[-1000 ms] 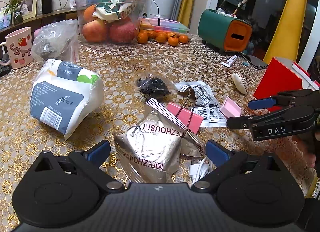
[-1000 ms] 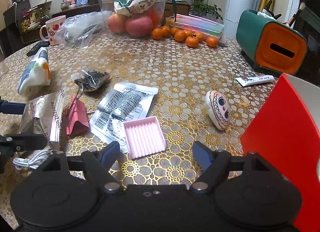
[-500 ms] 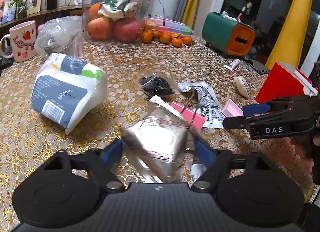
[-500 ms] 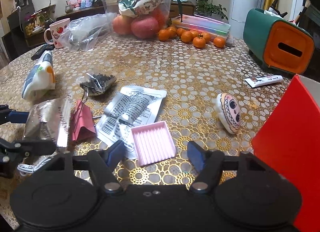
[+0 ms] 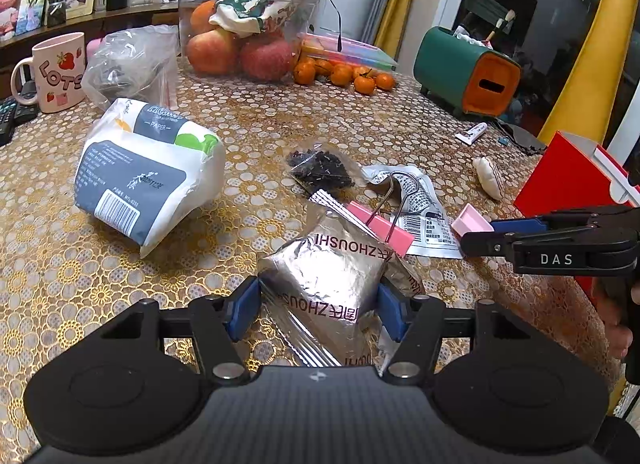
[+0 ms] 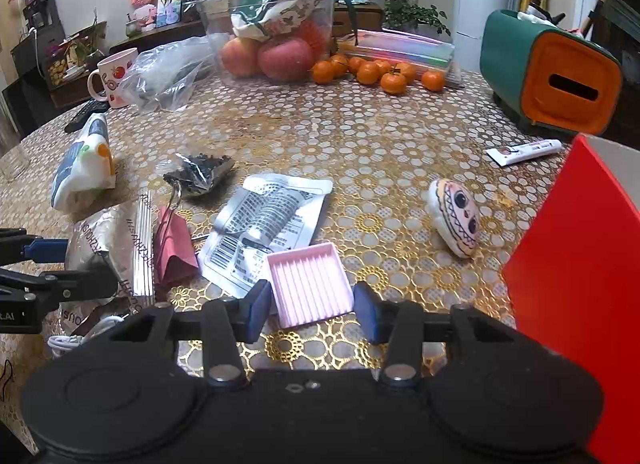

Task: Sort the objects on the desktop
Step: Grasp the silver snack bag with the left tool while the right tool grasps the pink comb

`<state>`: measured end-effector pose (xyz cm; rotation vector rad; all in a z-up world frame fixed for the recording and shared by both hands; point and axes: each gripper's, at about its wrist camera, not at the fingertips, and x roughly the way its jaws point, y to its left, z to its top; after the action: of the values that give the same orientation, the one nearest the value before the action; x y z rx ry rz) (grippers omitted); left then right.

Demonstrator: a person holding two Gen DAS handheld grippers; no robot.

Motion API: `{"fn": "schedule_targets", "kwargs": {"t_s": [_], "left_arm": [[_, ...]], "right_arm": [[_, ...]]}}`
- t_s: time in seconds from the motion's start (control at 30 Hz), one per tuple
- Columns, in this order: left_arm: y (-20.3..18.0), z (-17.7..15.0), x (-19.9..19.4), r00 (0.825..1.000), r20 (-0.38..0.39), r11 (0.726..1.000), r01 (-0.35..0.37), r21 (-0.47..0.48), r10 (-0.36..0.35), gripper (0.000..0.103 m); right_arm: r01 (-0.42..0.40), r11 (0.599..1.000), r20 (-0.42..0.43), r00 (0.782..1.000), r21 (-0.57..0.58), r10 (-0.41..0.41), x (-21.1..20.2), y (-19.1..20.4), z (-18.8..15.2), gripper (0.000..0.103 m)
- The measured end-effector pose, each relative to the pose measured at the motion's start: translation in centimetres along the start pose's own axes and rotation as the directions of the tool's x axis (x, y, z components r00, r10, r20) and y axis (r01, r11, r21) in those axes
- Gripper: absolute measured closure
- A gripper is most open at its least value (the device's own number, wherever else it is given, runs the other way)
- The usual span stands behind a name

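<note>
Silver foil packet (image 5: 320, 284) lies near, between my closing left gripper (image 5: 320, 314) pads, which touch its sides. Pink tray (image 6: 310, 284) (long axis running away) sits between my narrowing right gripper (image 6: 310, 316) fingers, not yet pinched.

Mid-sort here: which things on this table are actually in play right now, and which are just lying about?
In play:
- foil pouch, between the closing left gripper jaws
- pink tray, between the closing right gripper jaws; pads look just short of it

Lying about:
- tissue pack
- mug
- fruit tub
- tangerines
- green box
- plush toy
</note>
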<state>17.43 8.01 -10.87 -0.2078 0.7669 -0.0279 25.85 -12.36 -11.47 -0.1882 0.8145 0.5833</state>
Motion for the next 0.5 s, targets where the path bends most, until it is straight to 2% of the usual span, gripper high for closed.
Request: {"fn": "schedule_targets", "kwargs": {"t_s": [0.5], "left_arm": [[-1.3,0.1,-2.5,1.0,0.025,1.0,-0.015,-0.005,0.015,0.043]], "right_arm": [[-0.013,0.999,0.044,0.999,0.032,0.011,-4.7,-0.1,-0.9,0.059]]}}
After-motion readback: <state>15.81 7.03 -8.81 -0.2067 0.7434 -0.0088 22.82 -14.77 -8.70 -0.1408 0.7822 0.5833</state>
